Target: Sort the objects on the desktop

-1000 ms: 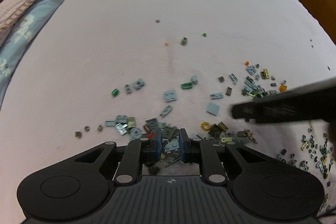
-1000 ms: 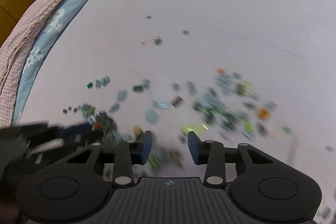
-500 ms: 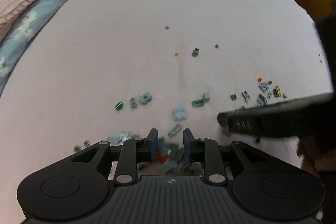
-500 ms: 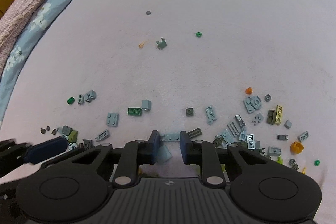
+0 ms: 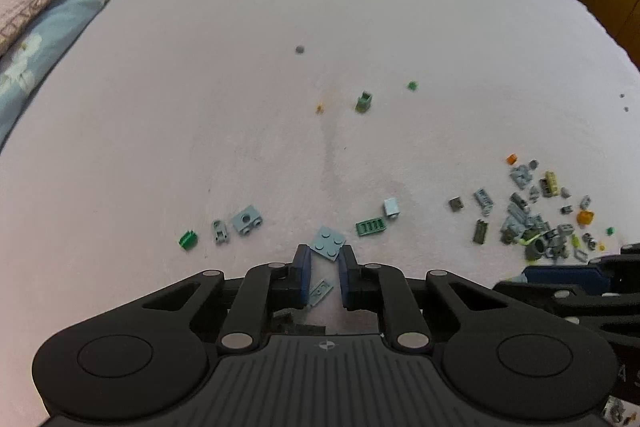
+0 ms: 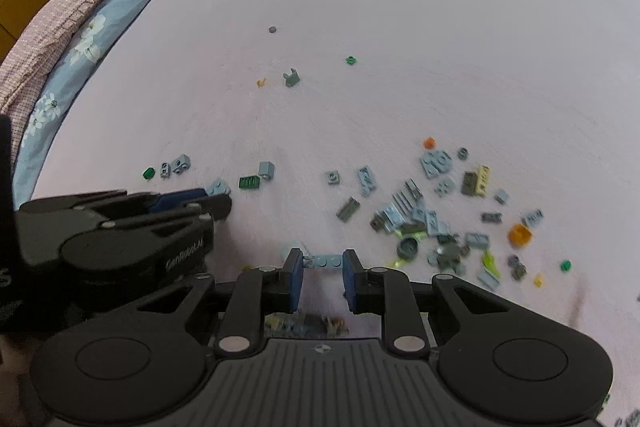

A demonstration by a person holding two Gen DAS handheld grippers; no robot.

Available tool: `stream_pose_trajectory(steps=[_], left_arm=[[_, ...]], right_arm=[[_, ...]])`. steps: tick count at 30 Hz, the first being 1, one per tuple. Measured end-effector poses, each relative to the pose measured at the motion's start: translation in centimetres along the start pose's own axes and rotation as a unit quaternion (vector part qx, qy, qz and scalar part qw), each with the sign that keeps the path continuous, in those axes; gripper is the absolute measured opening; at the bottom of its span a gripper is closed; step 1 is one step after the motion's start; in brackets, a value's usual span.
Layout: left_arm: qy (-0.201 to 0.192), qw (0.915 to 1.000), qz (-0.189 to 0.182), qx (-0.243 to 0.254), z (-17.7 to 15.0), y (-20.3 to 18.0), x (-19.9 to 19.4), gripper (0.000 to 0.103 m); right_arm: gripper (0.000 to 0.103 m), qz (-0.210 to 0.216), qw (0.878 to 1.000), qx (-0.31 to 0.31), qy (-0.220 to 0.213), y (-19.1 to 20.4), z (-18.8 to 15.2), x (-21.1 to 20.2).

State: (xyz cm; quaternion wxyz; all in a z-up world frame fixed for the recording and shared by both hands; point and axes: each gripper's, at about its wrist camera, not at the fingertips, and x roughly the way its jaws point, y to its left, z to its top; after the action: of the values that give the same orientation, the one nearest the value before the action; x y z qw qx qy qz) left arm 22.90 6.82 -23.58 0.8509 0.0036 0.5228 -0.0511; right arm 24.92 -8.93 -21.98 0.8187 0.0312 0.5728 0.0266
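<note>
Two grippers: left gripper [image 5: 325, 261] is held slightly parted around a grey 2x2 plate [image 5: 329, 243], seemingly for pickup.
Right gripper [image 6: 319, 264]: a grey long plate [image 6: 326, 261] is bracketed by parted fingers, lower centre; grip cannot be told.
Brick pile [image 6: 436, 215]: kept right.

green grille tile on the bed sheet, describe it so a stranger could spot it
On the pale pink bed sheet, look just ahead of the left gripper, slightly right. The flat green rectangular plastic tile lies beside a small light grey block; only it has parallel slots.

Both my grippers shift along the brick scatter

My left gripper [image 5: 325, 255] now sits at the grey square plate [image 5: 328, 244], past the pile it covered; my right gripper [image 6: 323, 263] opens wider around a grey bar [image 6: 326, 261].
</note>
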Motion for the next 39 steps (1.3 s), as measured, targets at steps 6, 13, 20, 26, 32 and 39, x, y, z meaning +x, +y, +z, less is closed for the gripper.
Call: stream_pose_trajectory(steps=[6, 13, 20, 26, 32, 39], left_arm=[[-0.031, 0.9994, -0.015, -0.004, 0.2, -0.3, -3.9, 0.016], [-0.058, 0.9976, -0.037, -0.001, -0.9, -1.2, -10.4, 0.016], [-0.068, 0.9960, -0.054, 0.023, -3.0, -2.7, -16.3, 0.016], [-0.087, 0.9901, -0.087, 0.068, -3.9, -5.5, -21.2, 0.016], [-0.104, 0.9810, -0.123, 0.108, -4.3, -9.4, -24.4, 0.016], [-0.121, 0.9705, -0.142, 0.152, -4.6, -14.3, -26.9, 0.016]], right_arm=[[0.023, 0.005, 1.000, 0.003, -0.018, 0.2, -0.8, -3.4], [0.023, 0.009, 0.999, 0.008, -0.041, 0.4, -1.9, -7.9], [0.023, 0.002, 0.997, 0.016, -0.077, 0.6, -4.3, -14.9], [0.023, -0.013, 0.995, 0.025, -0.100, 0.3, -7.1, -21.3], [0.023, -0.033, 0.991, 0.047, -0.125, -1.6, -10.5, -27.1], [0.023, -0.037, 0.986, 0.059, -0.151, -5.7, -13.8, -31.5]])
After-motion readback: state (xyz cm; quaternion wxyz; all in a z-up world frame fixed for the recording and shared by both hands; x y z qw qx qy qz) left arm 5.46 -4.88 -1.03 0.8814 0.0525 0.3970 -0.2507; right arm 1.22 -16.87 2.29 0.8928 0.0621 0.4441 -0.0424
